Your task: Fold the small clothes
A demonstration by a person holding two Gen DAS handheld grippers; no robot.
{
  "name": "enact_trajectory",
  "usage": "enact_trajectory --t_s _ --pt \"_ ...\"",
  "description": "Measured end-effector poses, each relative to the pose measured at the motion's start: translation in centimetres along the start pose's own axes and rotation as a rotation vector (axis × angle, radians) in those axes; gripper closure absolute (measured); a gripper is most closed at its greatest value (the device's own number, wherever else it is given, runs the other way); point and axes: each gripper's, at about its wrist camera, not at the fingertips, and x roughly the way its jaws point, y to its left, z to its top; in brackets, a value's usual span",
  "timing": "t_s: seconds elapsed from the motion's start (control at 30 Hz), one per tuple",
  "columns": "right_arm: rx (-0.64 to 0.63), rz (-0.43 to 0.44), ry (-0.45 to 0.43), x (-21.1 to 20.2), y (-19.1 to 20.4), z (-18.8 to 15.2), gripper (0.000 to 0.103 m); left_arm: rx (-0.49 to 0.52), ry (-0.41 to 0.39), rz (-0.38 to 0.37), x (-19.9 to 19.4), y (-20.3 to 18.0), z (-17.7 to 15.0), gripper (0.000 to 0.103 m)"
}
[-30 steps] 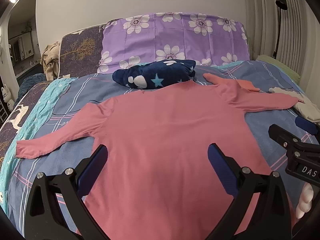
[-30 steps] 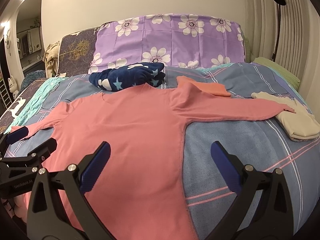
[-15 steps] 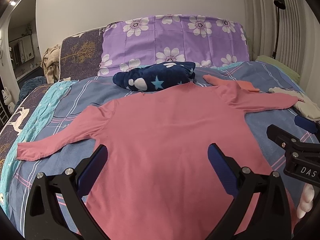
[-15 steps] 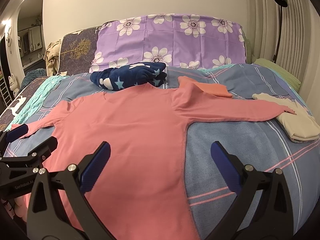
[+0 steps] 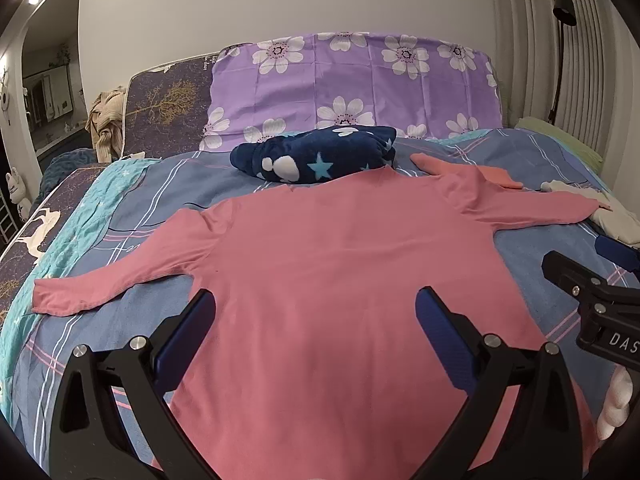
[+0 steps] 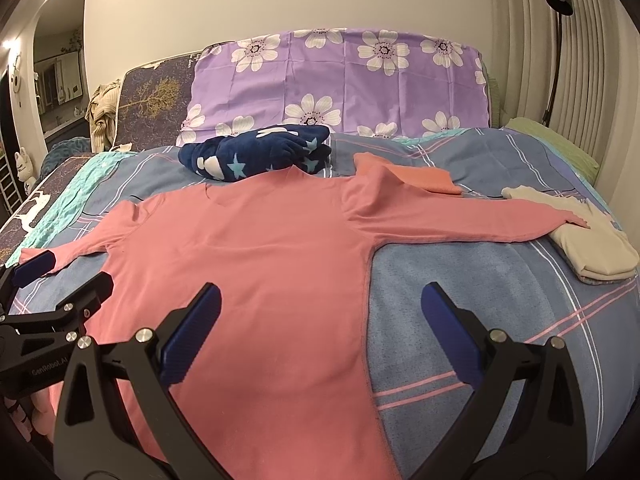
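Left gripper (image 5: pixel 312 316): nearest the camera, black frame with blue pads, fingers spread wide apart and empty, hovering over the lower body of the shirt near the bed's front edge.

Right gripper (image 6: pixel 320 312): likewise black with blue pads, fingers wide apart, nothing between them; it hovers over the shirt's right side seam, one finger above pink cloth, the other above bare bedspread.

Pink long-sleeved shirt (image 5: pixel 340 280): the task's garment. Plain salmon-pink, thin knit, lying flat and unfolded across the middle of the bed, hem toward the front edge, neck toward the headboard end. Body smooth with faint creases. Left sleeve (image 5: pixel 112 280) runs out toward the bed's left edge; right sleeve (image 6: pixel 460 220) stretches toward the right edge, its cuff lying on the cream garment.

Bedspread (image 6: pixel 480 300): blue-grey with white and pink stripes.

Cream garment (image 6: pixel 588 244): folded, near the bed's right edge.

Orange folded cloth (image 6: pixel 412 176): just beyond the shirt's right shoulder, touching it.

Navy blanket (image 5: pixel 316 156): fleece with white and pale blue stars, bundled just beyond the shirt's neck.

Purple pillow (image 5: pixel 352 88): white flowers, propped at the headboard end.
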Motion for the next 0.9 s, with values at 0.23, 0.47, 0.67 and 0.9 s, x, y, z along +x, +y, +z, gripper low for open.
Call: enact_trajectory --t_s 0.23,0.47,0.67,0.9 --pt "0.004 -0.010 -0.003 -0.2 -0.1 -0.1 0.003 -0.021 0.029 -0.039 0.8 0.7 -0.6 0.006" --pt "0.001 -0.006 -0.003 0.0 -0.1 0.0 0.011 -0.032 0.051 -0.066 1.5 1.1 -1.0 0.018" --pt "-0.011 -0.002 0.003 0.4 0.2 -0.2 0.026 -0.091 0.095 -0.121 3.0 3.3 -1.7 0.044" --pt "0.029 0.028 0.062 2.0 -1.5 -0.9 0.050 -0.326 0.178 -0.104 5.7 12.3 -3.9 0.064"
